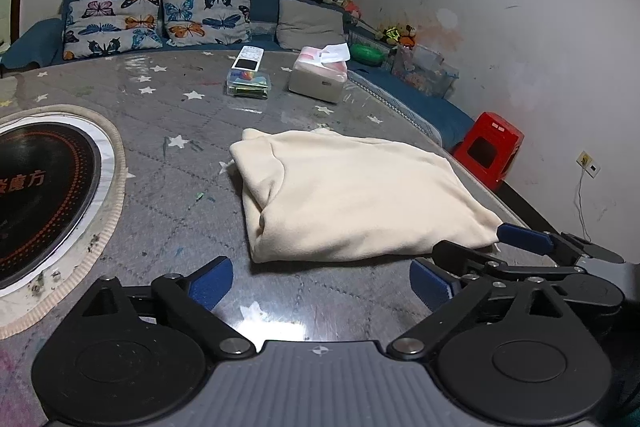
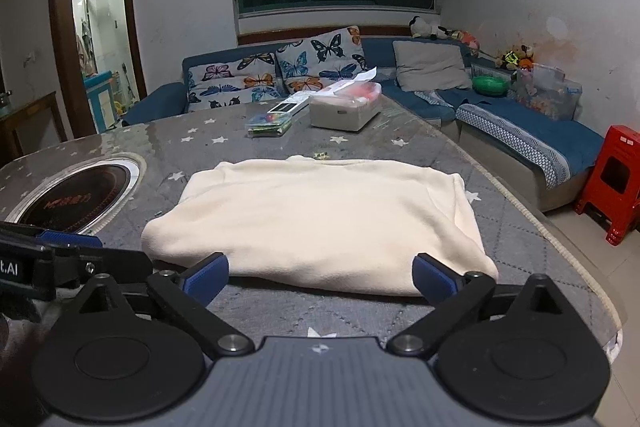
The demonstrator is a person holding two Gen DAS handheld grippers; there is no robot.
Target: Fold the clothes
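1. Now the cream sweatshirt (image 2: 320, 215) lies folded on the star-print worktop (image 1: 192, 163).
2. Left tool (image 1: 322, 283) gapes wide, empty, just short of it.
3. Right tool (image 2: 320, 277) likewise spread, fingers at the near hem.

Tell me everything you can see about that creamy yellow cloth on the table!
The cream garment looks like soft, fuzzy fleece. It is already folded into a thick, roughly rectangular bundle with rounded, layered edges and lies flat on the grey star-patterned table cover, near the table's right edge. What kind of clothing it is cannot be told. The right gripper is open just in front of its near edge, and the left gripper is open beside it; neither grips it.
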